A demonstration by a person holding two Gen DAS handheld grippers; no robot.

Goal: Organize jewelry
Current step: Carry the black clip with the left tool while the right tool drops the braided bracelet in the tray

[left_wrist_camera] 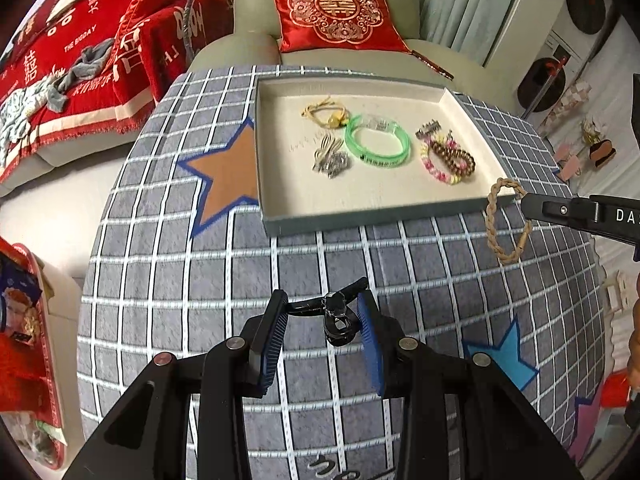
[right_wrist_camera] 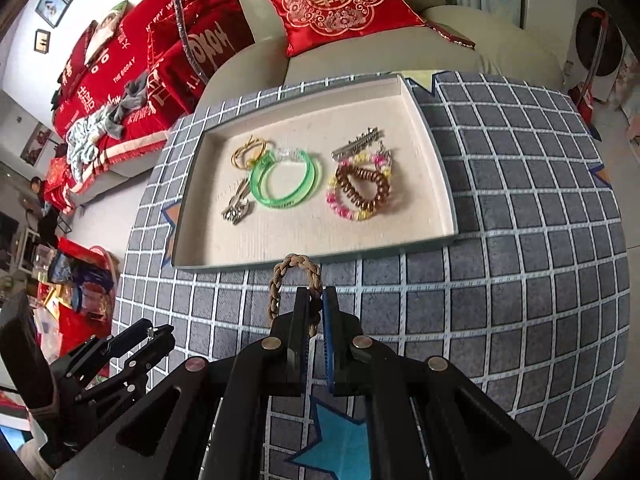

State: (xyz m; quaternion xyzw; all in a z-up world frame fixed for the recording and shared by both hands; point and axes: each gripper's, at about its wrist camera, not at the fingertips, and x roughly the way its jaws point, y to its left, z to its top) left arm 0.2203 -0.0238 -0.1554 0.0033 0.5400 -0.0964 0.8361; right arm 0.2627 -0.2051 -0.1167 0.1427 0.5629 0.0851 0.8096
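My left gripper (left_wrist_camera: 324,304) is shut on a black hair accessory with a clear bead (left_wrist_camera: 336,318), held just above the grey checked tablecloth. My right gripper (right_wrist_camera: 316,296) is shut on a braided tan rope bracelet (right_wrist_camera: 276,284), whose loop hangs at the near rim of the shallow beige tray (right_wrist_camera: 312,258). In the left wrist view this bracelet (left_wrist_camera: 493,224) dangles from the right gripper (left_wrist_camera: 528,204) by the tray's (left_wrist_camera: 360,216) near right corner. Inside the tray lie a green bangle (right_wrist_camera: 284,184), a brown coil with pink-yellow beads (right_wrist_camera: 362,188), a yellow cord (left_wrist_camera: 324,112) and silver pieces (left_wrist_camera: 330,158).
The round table's grey checked cloth (left_wrist_camera: 200,264) carries an orange star (left_wrist_camera: 228,176) and a blue star (right_wrist_camera: 340,440). Behind stands a sofa with a red cushion (left_wrist_camera: 336,12) and a red blanket (left_wrist_camera: 80,52). Red boxes sit on the floor to the left (right_wrist_camera: 80,280).
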